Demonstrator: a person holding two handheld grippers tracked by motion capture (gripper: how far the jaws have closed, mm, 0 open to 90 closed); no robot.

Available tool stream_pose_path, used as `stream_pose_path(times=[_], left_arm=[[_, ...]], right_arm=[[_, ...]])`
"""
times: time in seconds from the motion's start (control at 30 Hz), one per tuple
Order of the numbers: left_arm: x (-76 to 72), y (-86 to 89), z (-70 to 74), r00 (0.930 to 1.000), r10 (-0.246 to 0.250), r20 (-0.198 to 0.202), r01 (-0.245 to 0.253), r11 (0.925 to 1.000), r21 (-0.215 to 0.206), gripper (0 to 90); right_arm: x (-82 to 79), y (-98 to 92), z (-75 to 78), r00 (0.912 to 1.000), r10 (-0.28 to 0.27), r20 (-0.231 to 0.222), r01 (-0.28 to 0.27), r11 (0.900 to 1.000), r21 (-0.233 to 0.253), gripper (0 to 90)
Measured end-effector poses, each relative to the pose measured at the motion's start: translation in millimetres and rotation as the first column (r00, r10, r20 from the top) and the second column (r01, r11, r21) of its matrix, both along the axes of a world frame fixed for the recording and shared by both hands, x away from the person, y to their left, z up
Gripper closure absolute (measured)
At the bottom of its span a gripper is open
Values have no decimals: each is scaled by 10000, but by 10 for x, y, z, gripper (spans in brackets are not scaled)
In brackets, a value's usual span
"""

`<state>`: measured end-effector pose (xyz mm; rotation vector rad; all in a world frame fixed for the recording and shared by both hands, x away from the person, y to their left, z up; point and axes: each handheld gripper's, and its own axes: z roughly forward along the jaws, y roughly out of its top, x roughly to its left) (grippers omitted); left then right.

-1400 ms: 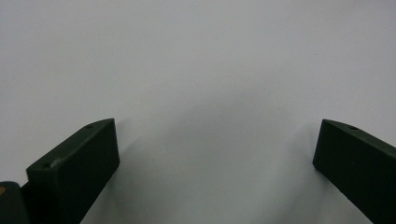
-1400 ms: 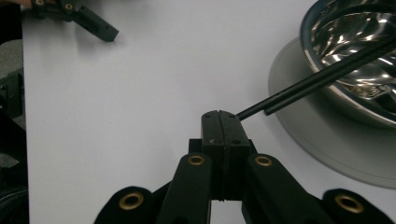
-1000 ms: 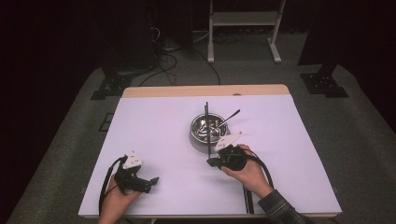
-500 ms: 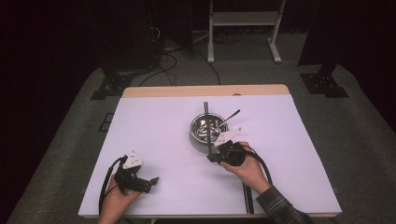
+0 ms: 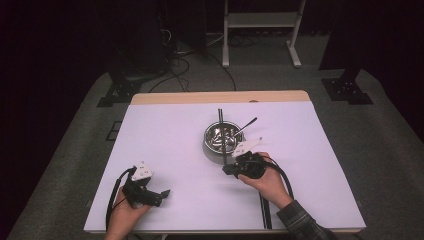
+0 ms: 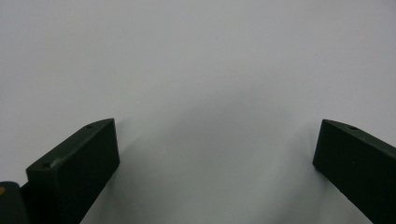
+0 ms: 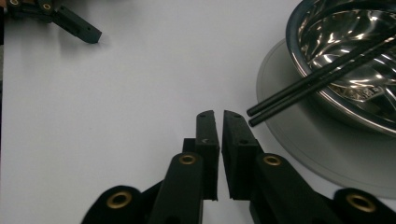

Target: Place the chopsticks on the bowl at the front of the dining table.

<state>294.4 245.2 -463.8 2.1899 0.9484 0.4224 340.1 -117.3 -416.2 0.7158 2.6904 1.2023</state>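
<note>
A shiny steel bowl [image 5: 207, 141] [image 7: 295, 53] stands on the white table [image 5: 170, 135], a little right of centre. Two black chopsticks [image 5: 220, 131] [image 7: 299, 88] lie across it, their near ends sticking out over the rim. A spoon [image 5: 246, 126] leans out of the bowl's far right side. My right gripper [image 5: 226, 170] [image 7: 215, 115] rests just in front of the bowl, jaws pressed nearly together with nothing between them and tips just short of the chopstick ends. My left gripper [image 5: 163, 195] [image 6: 217, 125] sits at the front left, jaws wide apart over bare table.
A thin dark strip [image 5: 264, 212] runs to the table's front edge under the right forearm. A light wooden edge [image 5: 220, 97] borders the table's far side. Beyond it are cables and a white stand [image 5: 260, 20] on the floor.
The right hand has shifted very slightly beside the bowl. The left gripper has stayed where it was.
</note>
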Motion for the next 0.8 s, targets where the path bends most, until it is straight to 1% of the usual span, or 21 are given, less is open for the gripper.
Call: stream_pose_path(times=[0.13, 0.2, 0.27, 0.37, 0.4, 0.47, 0.5, 0.53, 0.6, 0.63, 0.67, 0.73, 0.8], left_arm=[[1, 0, 0, 10000, -1, -6, 1, 10000, 1, 0], [1, 0, 0, 10000, -2, -7, 2, 10000, 1, 0], [1, 0, 0, 10000, -3, -6, 3, 10000, -5, 0], [2, 0, 0, 10000, -5, -12, 5, 10000, -3, 0], [2, 0, 0, 10000, -6, -11, 6, 10000, -1, 0], [2, 0, 0, 10000, -4, -10, 4, 10000, -3, 0], [2, 0, 0, 10000, -8, -9, 8, 10000, 1, 0], [2, 0, 0, 10000, -7, -9, 7, 10000, 1, 0], [2, 0, 0, 10000, -4, -11, 4, 10000, -2, 0], [2, 0, 0, 10000, -4, -9, 4, 10000, -1, 0], [2, 0, 0, 10000, -6, -8, 6, 10000, 0, 0], [2, 0, 0, 10000, -6, -9, 6, 10000, 0, 0], [1, 0, 0, 10000, -5, -7, 5, 10000, -1, 0]], right_arm=[[-47, -174, 22, 9997, -187, -138, 192, 9992, 357, 667], [-74, -270, 29, 9990, -436, -20, 436, 9979, 485, 575], [-98, -369, 34, 9976, -686, 27, 684, 9963, 524, 504], [-121, -525, 34, 9941, -1079, 142, 1068, 9924, 605, 414], [-129, -595, 30, 9914, -1296, 184, 1282, 9898, 628, 374], [-149, -688, 24, 9881, -1524, 201, 1508, 9864, 652, 339], [-161, -738, 18, 9858, -1657, 270, 1638, 9846, 615, 311], [-173, -785, 11, 9837, -1769, 321, 1753, 9834, 473, 287], [-201, -879, -16, 9799, -1971, 319, 1963, 9802, 258, 266], [-214, -930, -34, 9784, -2050, 251, 2045, 9786, 215, 249], [-230, -993, -59, 9759, -2181, 89, 2179, 9758, 192, 233], [-260, -1076, -101, 9718, -2356, 5, 2356, 9718, 82, 185], [-305, -1160, -161, 9700, -2429, 90, 2430, 9691, -426, 170]])
